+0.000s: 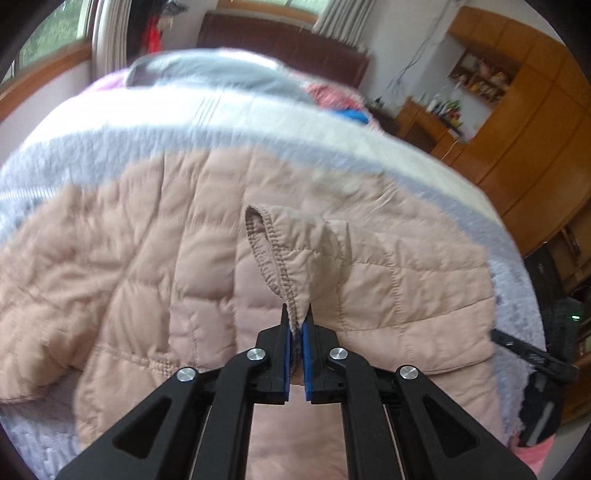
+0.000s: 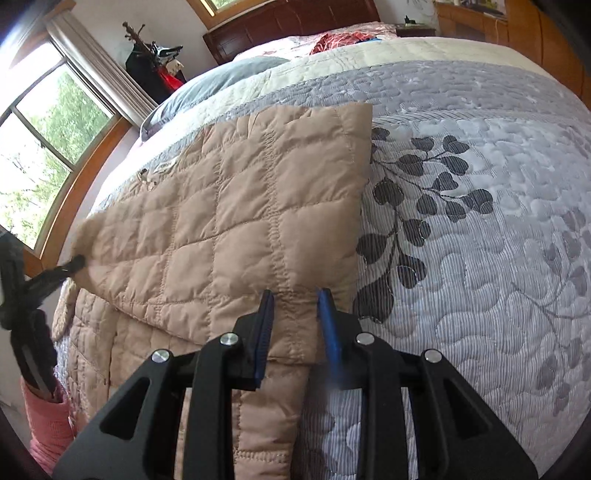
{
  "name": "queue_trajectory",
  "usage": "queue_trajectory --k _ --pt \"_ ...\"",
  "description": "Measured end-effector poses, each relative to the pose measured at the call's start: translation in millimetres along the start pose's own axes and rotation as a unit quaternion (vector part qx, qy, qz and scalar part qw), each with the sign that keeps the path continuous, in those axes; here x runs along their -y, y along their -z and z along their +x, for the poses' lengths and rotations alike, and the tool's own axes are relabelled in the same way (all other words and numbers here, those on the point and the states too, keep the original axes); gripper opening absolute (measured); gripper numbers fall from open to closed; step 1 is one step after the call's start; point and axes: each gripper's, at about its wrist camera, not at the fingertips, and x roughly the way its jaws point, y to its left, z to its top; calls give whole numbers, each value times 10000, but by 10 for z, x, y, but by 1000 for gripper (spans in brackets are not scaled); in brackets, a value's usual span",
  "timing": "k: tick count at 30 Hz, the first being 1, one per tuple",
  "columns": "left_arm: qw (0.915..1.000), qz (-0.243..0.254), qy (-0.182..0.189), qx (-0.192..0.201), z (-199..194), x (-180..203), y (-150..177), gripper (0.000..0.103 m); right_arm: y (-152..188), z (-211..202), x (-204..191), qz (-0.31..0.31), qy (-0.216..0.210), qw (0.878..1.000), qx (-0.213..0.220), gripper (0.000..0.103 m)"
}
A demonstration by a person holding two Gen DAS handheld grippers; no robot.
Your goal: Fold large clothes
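Note:
A beige quilted jacket (image 1: pixel 147 258) lies spread on the bed. My left gripper (image 1: pixel 297 321) is shut on a stitched edge of it, and the fabric rises in a peak from the pads. In the right wrist view the jacket (image 2: pixel 240 206) has one panel lifted and folded over towards the window side. My right gripper (image 2: pixel 297 306) is shut on a thick fold at that panel's near corner, which fills the gap between the blue pads (image 2: pixel 264 332). The left gripper's tip (image 2: pixel 72 266) pinches the panel's far left corner.
A grey quilt with a dark leaf print (image 2: pixel 461 258) covers the bed. A grey pillow (image 2: pixel 221 81), red clothing (image 2: pixel 340 38) and a dark headboard (image 2: pixel 295 18) are at the far end. A window (image 2: pixel 48 147) is on the left, wooden cabinets (image 1: pixel 517 129) on the right.

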Motion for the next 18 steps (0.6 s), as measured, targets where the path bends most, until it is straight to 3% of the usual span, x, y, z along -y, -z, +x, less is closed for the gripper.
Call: queue_trajectory --k 4,10,13,15,18 --pt "9997 -87 -15 -219 340 -103 102 8 29 72 14 2 41 9999 -102 23" --pt "9997 -70 -51 -215 330 -93 84 15 -5 27 8 29 -18 10000 -68 24" --pt "9991 -76 -422 63 68 -101 57 29 -40 -269 -46 -46 -19 9998 191 29" --pt "9974 58 -561 444 -176 -5 49 30 -53 -428 -190 -116 -68 9995 292 31" --pt "9971 320 -430 537 -331 265 52 30 -87 -398 -468 -234 -141 9996 93 31"
